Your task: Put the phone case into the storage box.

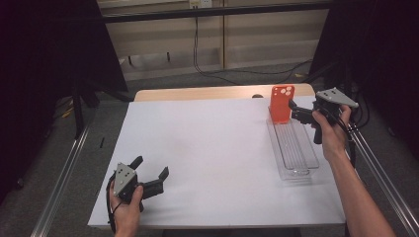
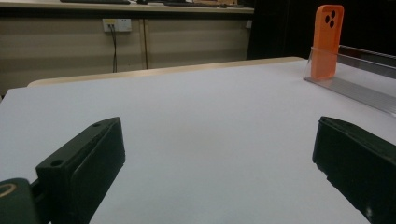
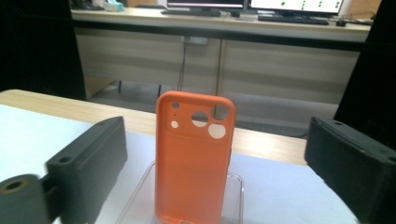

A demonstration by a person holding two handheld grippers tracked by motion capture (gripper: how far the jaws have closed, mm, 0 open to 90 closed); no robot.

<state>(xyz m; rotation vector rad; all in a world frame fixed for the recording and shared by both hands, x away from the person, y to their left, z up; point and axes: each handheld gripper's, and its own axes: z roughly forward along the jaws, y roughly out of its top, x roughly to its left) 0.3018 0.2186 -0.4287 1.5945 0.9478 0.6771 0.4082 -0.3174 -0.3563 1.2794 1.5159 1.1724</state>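
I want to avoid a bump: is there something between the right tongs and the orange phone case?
Nothing visible. In the right gripper view the orange phone case stands upright at the end of the clear tray, straight ahead of the open right tongs, with only free space between them.

1. The worktop (image 1: pixel 207 148) is white, with a light wooden edge (image 1: pixel 197 93) showing along its far side.
2. Grey floor (image 1: pixel 163 81) surrounds it.
3. Pale beige cabinet panels (image 1: pixel 163 44) line the far wall.
4. A white socket plate (image 2: pixel 116 24) sits on that panelling, and a black cable (image 1: pixel 196 44) hangs down from it to the floor.
5. Black curtains (image 1: pixel 44 49) close off both sides.
6. Metal rails (image 1: pixel 64 177) run along the floor left and right.
7. A long counter (image 3: pixel 210 23) behind carries monitors (image 3: pixel 294 4).
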